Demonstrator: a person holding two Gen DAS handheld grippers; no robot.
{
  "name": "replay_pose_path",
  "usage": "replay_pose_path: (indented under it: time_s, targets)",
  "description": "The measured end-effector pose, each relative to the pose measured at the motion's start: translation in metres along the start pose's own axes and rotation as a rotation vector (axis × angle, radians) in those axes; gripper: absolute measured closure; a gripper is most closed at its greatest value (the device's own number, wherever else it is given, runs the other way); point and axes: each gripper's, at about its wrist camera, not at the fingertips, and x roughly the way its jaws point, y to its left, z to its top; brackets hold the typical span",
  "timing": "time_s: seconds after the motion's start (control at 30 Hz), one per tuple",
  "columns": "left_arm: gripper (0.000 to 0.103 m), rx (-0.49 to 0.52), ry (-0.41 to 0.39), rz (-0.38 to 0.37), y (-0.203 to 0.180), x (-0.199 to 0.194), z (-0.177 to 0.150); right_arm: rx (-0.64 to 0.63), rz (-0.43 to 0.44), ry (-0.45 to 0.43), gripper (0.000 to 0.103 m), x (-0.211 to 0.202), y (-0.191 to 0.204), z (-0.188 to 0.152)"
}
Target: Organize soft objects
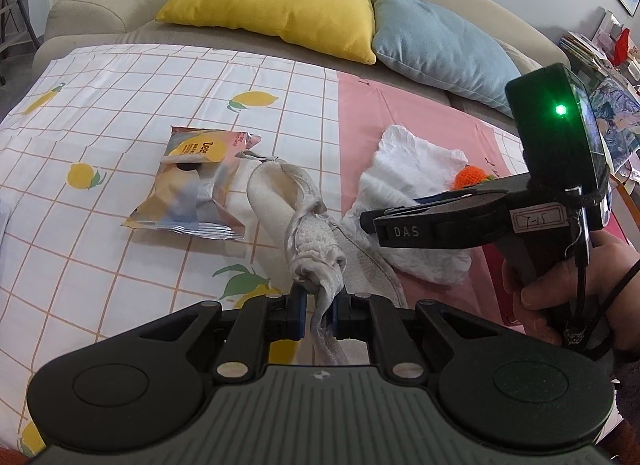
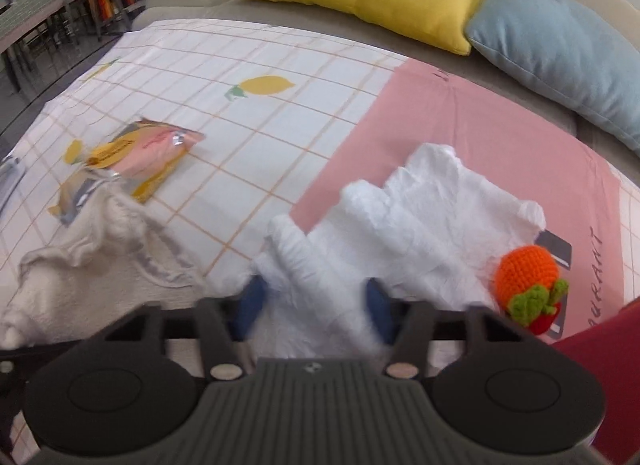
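Two grippers: both angled down over the cloth-covered bed (image 1: 120, 113).
Left gripper (image 1: 318, 311): my jaws were clamped on the grey towel (image 1: 312, 241).
Right gripper (image 2: 316, 305): my jaws straddled the white crumpled cloth (image 2: 420, 217); grip unclear through blur.

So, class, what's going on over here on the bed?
A person is sorting soft things on a bed with two hand-held tools. The left tool is shut on a bunched grey-white cloth, lifting one end. The right tool straddles a crumpled white cloth; a grip is unclear. A crocheted orange toy and a snack packet lie nearby.
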Motion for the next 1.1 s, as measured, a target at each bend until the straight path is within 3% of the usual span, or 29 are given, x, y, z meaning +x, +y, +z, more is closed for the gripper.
replay_pose_path:
  time_s: [0.07, 0.13, 0.5, 0.8, 0.93, 1.1]
  targets:
    - [0.091, 0.005, -0.004, 0.002, -0.002, -0.003, 0.0, 0.014, 0.025, 0.011, 0.091, -0.002, 0.001, 0.001]
    - [0.091, 0.011, -0.011, 0.002, -0.003, -0.008, -0.001, 0.013, 0.011, 0.003, 0.093, -0.008, 0.004, -0.001]
    - [0.091, 0.028, -0.024, -0.018, -0.018, -0.039, -0.006, -0.001, 0.078, -0.168, 0.094, -0.129, 0.022, -0.039]
    - [0.091, 0.054, -0.012, -0.081, -0.041, -0.076, -0.022, 0.086, 0.182, -0.197, 0.094, -0.225, 0.017, -0.086]
    - [0.091, 0.078, 0.027, -0.119, -0.055, -0.078, -0.033, 0.153, 0.213, -0.182, 0.093, -0.238, 0.007, -0.1]
    - [0.091, 0.106, 0.066, -0.1, -0.061, -0.069, -0.038, 0.227, 0.129, -0.153, 0.093, -0.205, -0.014, -0.109]
